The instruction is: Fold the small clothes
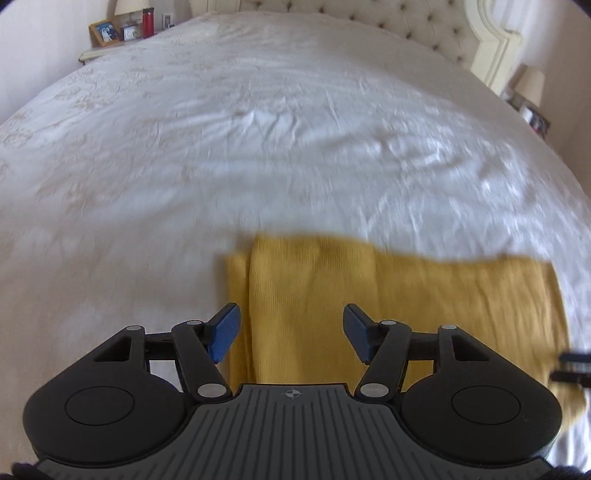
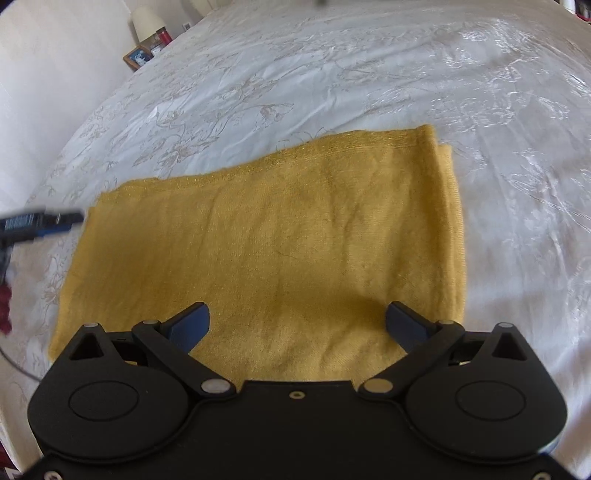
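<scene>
A mustard-yellow knit garment (image 2: 273,243) lies folded flat as a rectangle on the white bedspread (image 2: 332,74). It also shows in the left wrist view (image 1: 406,295), with a doubled fold along its left side. My left gripper (image 1: 290,332) is open and empty, hovering over the garment's left end. My right gripper (image 2: 297,325) is open and empty above the garment's near edge. The left gripper's tips (image 2: 44,221) show at the left edge of the right wrist view, beside the garment's left end.
The white embroidered bedspread (image 1: 221,129) fills both views. A nightstand with a photo frame (image 1: 105,32), a red bottle (image 1: 147,22) and a lamp stands at the far left. A tufted headboard (image 1: 406,26) and a second lamp (image 1: 530,83) lie at the far right.
</scene>
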